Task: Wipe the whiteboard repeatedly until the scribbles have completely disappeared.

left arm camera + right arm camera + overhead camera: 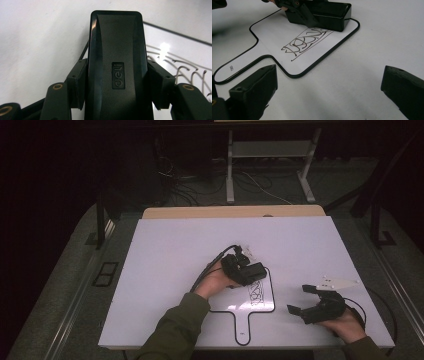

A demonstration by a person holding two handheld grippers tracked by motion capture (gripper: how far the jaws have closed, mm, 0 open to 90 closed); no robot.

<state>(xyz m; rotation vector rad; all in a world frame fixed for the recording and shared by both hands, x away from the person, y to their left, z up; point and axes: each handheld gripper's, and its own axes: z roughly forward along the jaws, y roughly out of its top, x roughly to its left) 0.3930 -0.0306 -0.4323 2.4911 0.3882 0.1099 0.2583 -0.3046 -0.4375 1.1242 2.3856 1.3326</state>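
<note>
A small paddle-shaped whiteboard with a black rim lies on the white table, its handle toward the front edge. A dark scribble covers its right part. My left gripper is shut on a black eraser at the board's far right corner. In the left gripper view the eraser sits upright between the pads, with scribble lines to the right. My right gripper rests open near the front right, apart from the board. The right gripper view shows its fingers wide apart, the scribble and the eraser beyond.
The white tabletop spreads wide around the board. A wooden strip runs along its far edge. Beyond it, a metal frame's legs and loose cables stand on the dark floor.
</note>
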